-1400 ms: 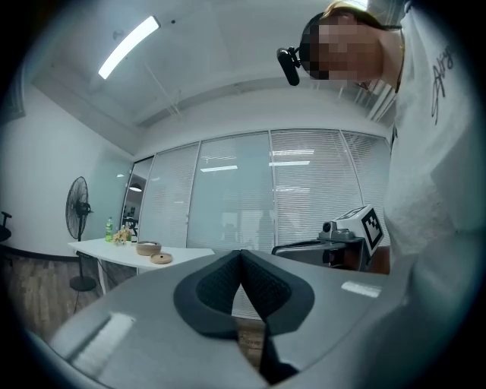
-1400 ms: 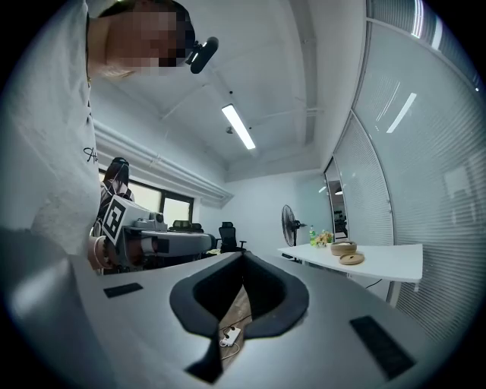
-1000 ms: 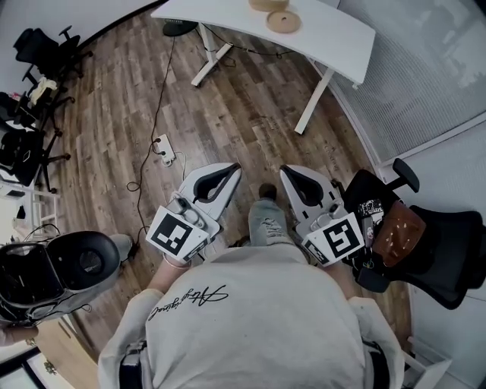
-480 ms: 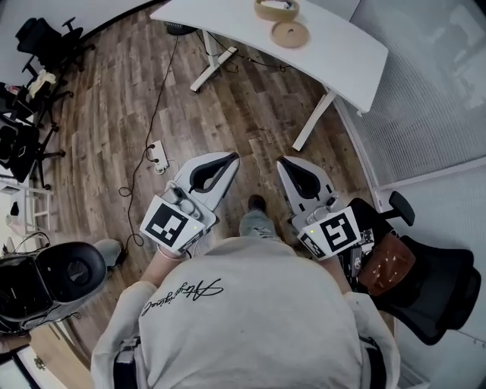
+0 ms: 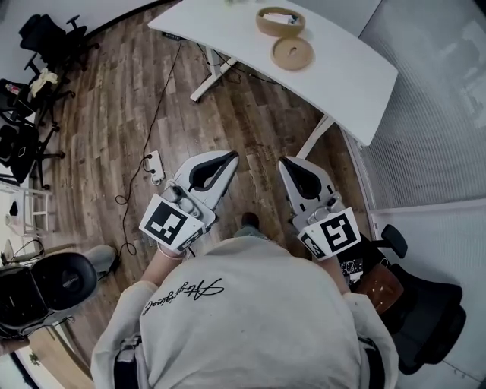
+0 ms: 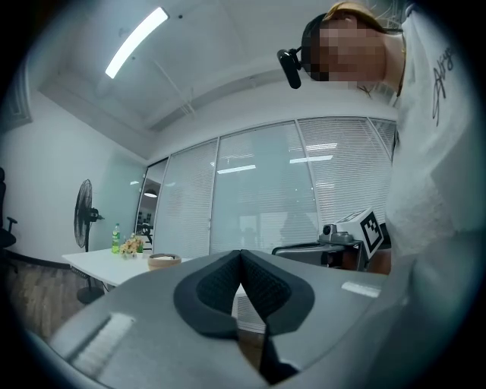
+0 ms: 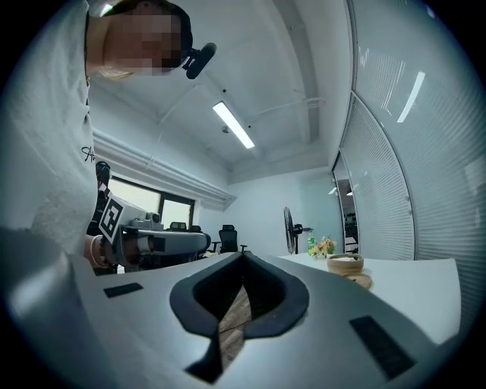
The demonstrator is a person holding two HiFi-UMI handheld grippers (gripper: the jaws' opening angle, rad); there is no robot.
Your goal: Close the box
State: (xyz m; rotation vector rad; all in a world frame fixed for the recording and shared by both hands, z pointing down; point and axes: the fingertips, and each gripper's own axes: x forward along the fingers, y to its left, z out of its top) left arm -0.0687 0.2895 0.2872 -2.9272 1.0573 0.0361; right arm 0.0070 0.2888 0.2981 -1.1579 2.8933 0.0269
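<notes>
Two pairs of jaws are mine, and both are pressed together with nothing between them. At far left, a white power strip [image 5: 154, 164] lies on the wooden floor [image 5: 106, 106] with its cable trailing. My left gripper [image 5: 226, 156] points level over that floor, tips meeting. Just to its right my right gripper [image 5: 285, 161] does the same, tips touching, floorboards showing through the slot below them. Well ahead of both stands the white table [image 5: 345, 72]. On it sits the round wooden box [image 5: 280, 20], open, with its lid [image 5: 293, 53] lying flat just beside it on the side nearer me. Farther right runs a glass wall with blinds [image 5: 437, 114], and a black chair [image 5: 425, 319] stands at lower right.
</notes>
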